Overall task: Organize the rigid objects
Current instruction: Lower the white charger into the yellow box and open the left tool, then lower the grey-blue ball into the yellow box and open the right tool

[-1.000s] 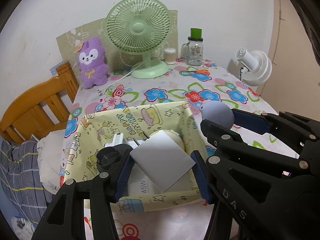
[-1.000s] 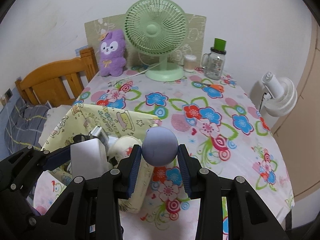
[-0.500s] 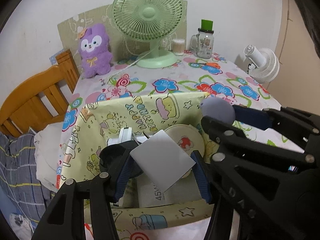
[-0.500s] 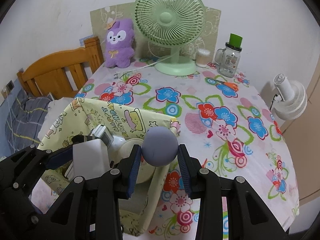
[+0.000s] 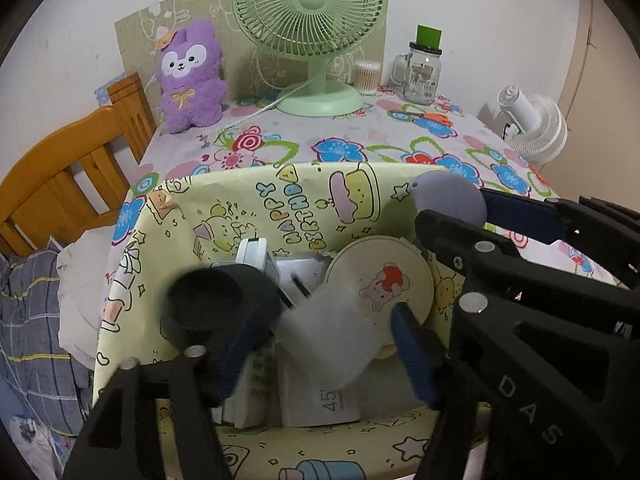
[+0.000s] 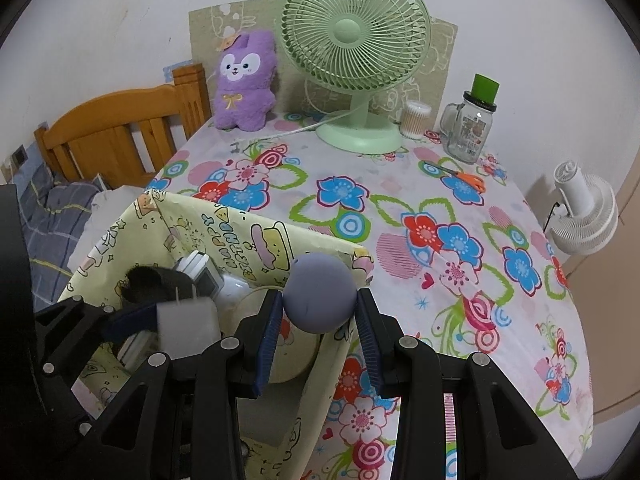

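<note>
A yellow cartoon-print box (image 5: 224,216) stands at the table's near left; its wall also shows in the right wrist view (image 6: 244,236). Inside lie a round cream disc (image 5: 380,276), a black strap (image 5: 216,300) and white boxes (image 5: 316,396). My left gripper (image 5: 320,344) is over the box with its jaws spread, and a white charger block (image 5: 328,332), motion-blurred, sits between them; the charger also shows in the right wrist view (image 6: 188,320). My right gripper (image 6: 318,320) is shut on a grey-purple ball (image 6: 320,292) at the box's right rim.
A green desk fan (image 6: 354,44), purple plush (image 6: 244,80), glass jar with green lid (image 6: 472,120), cotton-swab pot (image 6: 416,118) and orange scissors (image 6: 464,176) stand at the table's back. A white fan (image 6: 584,212) is off the right edge. A wooden bed frame (image 6: 120,136) is left.
Both grippers have moved forward and down over the box. The left jaws have spread and the white charger block now looks blurred, dropping between them.
</note>
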A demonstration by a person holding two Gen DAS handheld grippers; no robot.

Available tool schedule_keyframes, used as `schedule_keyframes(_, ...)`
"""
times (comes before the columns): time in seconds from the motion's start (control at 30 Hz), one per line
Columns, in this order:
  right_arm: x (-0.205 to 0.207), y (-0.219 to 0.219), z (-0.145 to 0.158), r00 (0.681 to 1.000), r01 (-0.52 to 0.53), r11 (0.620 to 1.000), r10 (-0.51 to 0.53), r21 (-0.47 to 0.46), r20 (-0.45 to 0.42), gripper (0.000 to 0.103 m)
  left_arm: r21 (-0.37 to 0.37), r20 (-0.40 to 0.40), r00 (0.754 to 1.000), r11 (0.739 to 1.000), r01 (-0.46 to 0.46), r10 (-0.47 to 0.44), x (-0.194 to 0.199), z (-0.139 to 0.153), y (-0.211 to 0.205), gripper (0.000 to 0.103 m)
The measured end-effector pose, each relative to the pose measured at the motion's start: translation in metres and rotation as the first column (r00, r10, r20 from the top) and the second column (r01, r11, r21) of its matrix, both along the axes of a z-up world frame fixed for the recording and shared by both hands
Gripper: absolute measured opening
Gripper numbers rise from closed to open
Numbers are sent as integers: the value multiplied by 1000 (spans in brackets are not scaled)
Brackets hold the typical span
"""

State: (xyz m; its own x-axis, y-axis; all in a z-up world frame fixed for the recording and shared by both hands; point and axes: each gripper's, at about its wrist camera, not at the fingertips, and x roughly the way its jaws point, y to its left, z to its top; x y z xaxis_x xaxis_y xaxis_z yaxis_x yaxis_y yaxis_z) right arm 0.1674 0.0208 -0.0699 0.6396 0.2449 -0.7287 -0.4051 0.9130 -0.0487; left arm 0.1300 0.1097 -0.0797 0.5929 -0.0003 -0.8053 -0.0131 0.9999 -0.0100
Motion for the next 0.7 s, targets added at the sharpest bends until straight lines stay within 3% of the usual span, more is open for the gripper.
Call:
schedule_keyframes(0.27,-5,12,4,999,-49,999,49,-3,18,40,-38,23,999,999,-37,38,-3,10,10,86)
schedule_keyframes(0.7,3,25,-15,990,-104,993,109,60,-93,41,-2,7,998,998,-70,70,-8,2,20,87)
